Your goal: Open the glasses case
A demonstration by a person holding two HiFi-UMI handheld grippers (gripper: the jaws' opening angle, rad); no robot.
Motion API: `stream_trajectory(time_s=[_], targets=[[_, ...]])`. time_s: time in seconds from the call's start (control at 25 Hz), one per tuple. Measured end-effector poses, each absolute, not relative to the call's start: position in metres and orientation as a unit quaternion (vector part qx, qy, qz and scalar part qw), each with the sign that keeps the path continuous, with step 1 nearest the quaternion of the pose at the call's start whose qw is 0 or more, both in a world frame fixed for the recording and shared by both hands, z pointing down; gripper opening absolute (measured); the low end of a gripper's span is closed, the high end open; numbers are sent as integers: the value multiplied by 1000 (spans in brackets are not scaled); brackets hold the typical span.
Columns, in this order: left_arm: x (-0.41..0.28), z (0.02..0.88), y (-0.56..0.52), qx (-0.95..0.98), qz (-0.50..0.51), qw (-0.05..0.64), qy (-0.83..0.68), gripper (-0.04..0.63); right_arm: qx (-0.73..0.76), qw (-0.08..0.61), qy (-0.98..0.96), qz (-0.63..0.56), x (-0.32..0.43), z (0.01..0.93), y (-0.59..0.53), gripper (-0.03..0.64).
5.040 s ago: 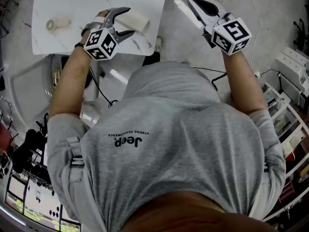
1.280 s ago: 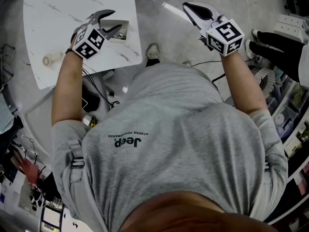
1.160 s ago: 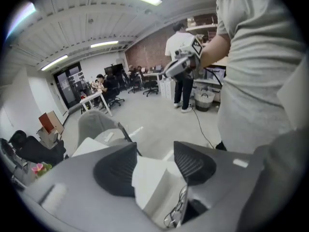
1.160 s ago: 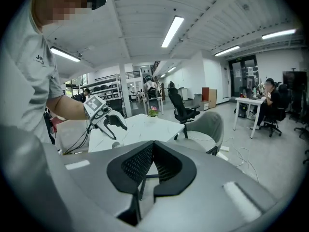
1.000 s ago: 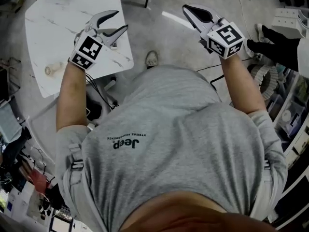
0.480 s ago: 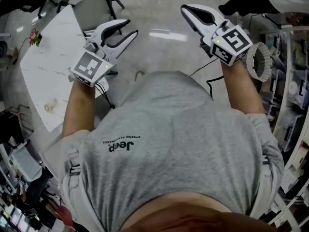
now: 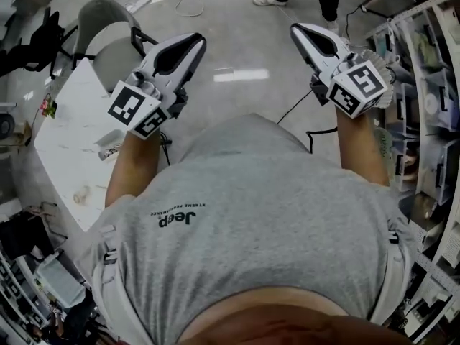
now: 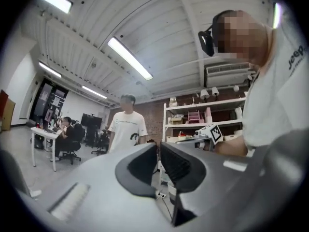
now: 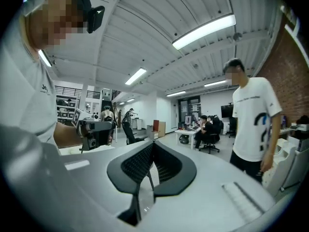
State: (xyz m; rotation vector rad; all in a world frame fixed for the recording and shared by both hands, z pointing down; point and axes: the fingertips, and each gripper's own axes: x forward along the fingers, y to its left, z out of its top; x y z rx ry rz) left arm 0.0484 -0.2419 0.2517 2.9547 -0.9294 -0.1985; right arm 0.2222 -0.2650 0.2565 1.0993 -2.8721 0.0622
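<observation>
Both grippers are raised in front of me, pointing out level into the room and away from the white marble table (image 7: 65, 128). My left gripper (image 7: 195, 43) (image 8: 158, 146) is closing: only a narrow slit shows between its ribbed pads, with nothing in it. My right gripper (image 7: 298, 29) (image 9: 152, 144) is shut and empty, its tips touching. A small pale object (image 7: 109, 144) lies on the table below and left of my left hand; it is too small to tell whether it is the glasses case.
A person in a white T-shirt (image 9: 251, 120) (image 8: 127, 124) stands ahead. A grey chair (image 7: 108, 42) stands by the table's far end. Shelving (image 7: 424, 85) lines the right side. A cable (image 7: 302, 106) runs across the floor. People sit at desks (image 9: 203, 132) further back.
I have turned away from the table, which slid to the lower left of the head view. Both grippers rose and swung with me. The left jaws narrowed from wide apart to nearly together.
</observation>
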Motion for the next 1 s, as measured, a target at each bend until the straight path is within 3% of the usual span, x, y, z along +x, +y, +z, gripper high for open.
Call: stream_trajectory(time_s=[0.08, 0.32, 1.0], targets=[[55, 249, -244, 948, -75, 37, -306, 57, 373, 32, -927, 24, 243, 255, -262, 3], [57, 250, -246, 937, -101, 83, -323, 55, 401, 23, -914, 60, 279, 276, -262, 3], [28, 273, -261, 915, -66, 80, -389, 57, 386, 41, -919, 71, 275, 295, -283, 3]])
